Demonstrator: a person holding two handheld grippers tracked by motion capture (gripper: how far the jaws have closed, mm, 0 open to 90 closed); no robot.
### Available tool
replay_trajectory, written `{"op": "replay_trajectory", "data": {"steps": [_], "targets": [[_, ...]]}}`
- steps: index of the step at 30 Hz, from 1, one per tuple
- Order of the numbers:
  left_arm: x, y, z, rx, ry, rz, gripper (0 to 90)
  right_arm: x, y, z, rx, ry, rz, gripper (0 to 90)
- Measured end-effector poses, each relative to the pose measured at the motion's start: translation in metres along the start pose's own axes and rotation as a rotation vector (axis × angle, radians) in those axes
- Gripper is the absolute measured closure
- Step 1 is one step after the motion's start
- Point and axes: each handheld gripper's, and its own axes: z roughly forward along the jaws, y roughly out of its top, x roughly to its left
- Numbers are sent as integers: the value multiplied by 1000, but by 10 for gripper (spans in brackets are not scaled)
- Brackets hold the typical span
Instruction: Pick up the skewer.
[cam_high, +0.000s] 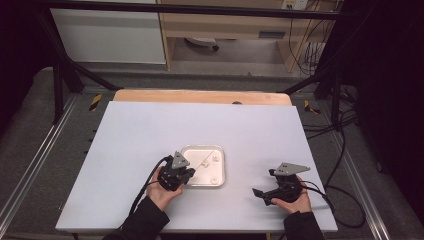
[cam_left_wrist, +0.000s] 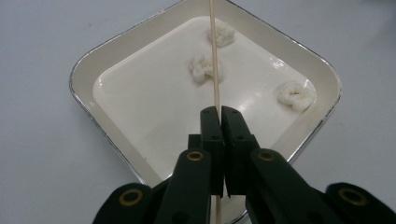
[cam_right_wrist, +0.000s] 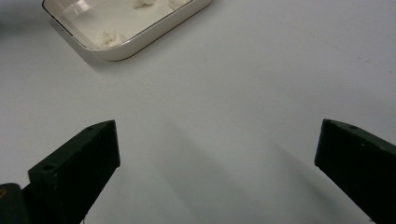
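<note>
Our left tool (cam_left_wrist: 219, 114) pinches a thin wooden skewer (cam_left_wrist: 214, 56) over the tray (cam_left_wrist: 88, 70), perhaps touching one white piece (cam_left_wrist: 205, 69); our right tool (cam_right_wrist: 217, 149) rests spread on the counter (cam_right_wrist: 261, 70).

Your high view looks forward and down over the whole table (cam_high: 150, 130). Your left gripper view sits close above the tray (cam_left_wrist: 88, 70), facing along its jaws. Your right gripper view looks low across the table; all three share the tray.

R hand-held gripper (cam_right_wrist: 217, 163) jaws wide apart over bare table (cam_right_wrist: 261, 84); tray (cam_right_wrist: 154, 35) w/ white pieces (cam_right_wrist: 108, 37) top left.
</note>
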Motion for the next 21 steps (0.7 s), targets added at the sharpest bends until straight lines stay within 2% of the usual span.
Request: {"op": "replay_trajectory", "data": {"steps": [6,7,10,21], "targets": [[-1,3,-4,-4,-20,17,884,5,3,2,3,-18,-24,6],[-2,4,-5,4,-26,32,884,8,5,3,17,-33,-39,7],[-3,5,-5,13,-35,43,884,12,7,5,31,-45,-58,10],[-10,11,-8,39,-66,87,884,22,14,5,48,-87,-139,18]]}}
